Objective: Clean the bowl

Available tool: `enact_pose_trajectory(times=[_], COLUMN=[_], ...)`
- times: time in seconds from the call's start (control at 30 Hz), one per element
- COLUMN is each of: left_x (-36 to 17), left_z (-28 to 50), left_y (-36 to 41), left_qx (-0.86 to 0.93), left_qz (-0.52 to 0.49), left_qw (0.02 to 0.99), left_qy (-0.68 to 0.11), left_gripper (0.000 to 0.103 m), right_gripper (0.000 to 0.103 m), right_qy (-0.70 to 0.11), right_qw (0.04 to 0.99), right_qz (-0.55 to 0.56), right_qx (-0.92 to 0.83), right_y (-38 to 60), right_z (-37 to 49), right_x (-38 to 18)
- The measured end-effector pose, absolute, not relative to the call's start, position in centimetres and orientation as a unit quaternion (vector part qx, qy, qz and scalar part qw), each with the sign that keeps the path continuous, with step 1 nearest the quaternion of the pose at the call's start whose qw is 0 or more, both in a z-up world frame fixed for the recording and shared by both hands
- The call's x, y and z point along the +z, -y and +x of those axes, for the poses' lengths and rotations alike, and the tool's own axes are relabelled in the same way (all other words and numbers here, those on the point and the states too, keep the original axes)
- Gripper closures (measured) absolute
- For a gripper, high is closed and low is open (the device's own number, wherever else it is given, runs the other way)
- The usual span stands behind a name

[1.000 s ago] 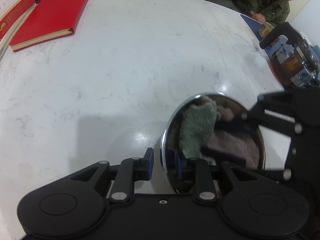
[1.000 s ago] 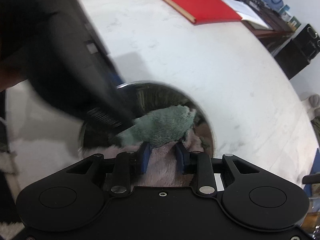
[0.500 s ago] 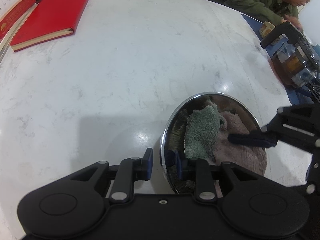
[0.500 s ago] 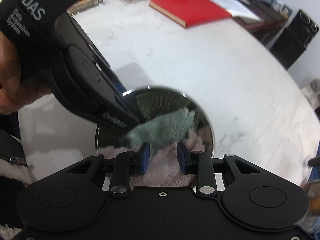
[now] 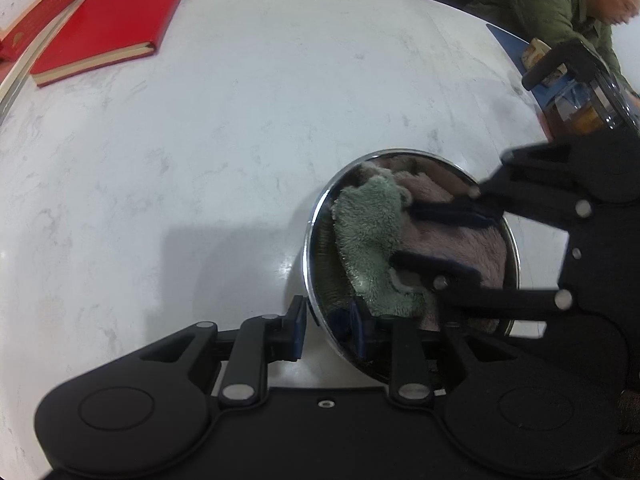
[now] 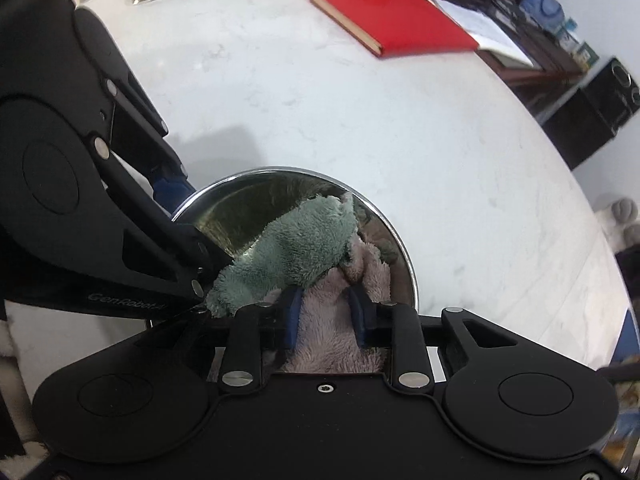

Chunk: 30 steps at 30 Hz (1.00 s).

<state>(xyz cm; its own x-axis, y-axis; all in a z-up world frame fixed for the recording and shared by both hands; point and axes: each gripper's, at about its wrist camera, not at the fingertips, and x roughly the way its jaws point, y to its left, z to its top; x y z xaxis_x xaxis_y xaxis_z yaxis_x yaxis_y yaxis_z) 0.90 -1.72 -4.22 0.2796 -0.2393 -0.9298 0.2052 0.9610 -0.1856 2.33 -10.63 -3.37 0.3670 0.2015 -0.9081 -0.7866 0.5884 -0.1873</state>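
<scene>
The steel bowl (image 5: 408, 256) stands on the white desk (image 5: 224, 160), well in from its edges, with a red book (image 5: 108, 24) off toward the far left corner in the left camera's view. The left tool (image 5: 328, 330) straddles the bowl's near rim: one fingertip sits outside the wall, the other inside, so it pinches the rim and steadies the bowl. How firmly the pads press I cannot quite tell, since the shiny wall mirrors the inner fingertip.

The right tool (image 6: 326, 312) comes in over the opposite side, its fingers pointing down into the hollow. Its jaws stand at a middling gap with the cloth (image 6: 312, 256) bunched between them; the pink part fills the gap and the green part folds away to the left, toward the left tool. It looks to be gripping the cloth (or at least pressing it down against the bottom).

What the wiping turns on is this: the two tools meet the bowl from opposite sides, so the cloth lies between them. The green fold rests on the wall nearest the left tool, and the bare, shining stretch of the inside (image 6: 248, 212) lies beyond it, away from the right tool. A sweep by the right tool would therefore run along that curved wall, and it would push against the left tool's hold on the rim.
</scene>
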Motion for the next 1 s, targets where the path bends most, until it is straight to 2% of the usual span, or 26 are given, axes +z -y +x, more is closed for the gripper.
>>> enact_pose_trajectory(times=[0.4,0.57,1.0], left_x=[-4.2,-4.3,-3.6], left_z=[1.2,1.2,1.8], left_y=[1.8,1.9,1.0], left_qx=[-0.140,-0.141,-0.136], left_qz=[-0.017,-0.032,-0.049], left_qw=[0.800,0.798,0.808], left_qy=[-0.583,-0.586,-0.572], left_gripper=[0.080,0.080,0.085], right_gripper=[0.080,0.080,0.081], right_qy=[-0.447,-0.469,-0.451], right_qw=[0.766,0.755,0.773], right_qz=[-0.331,-0.311,-0.298], right_qx=[0.322,0.337,0.332], right_y=[10.7,11.5,11.8], right_z=[1.3,-0.6,1.4], right_x=[-2.7,-2.7,-2.2])
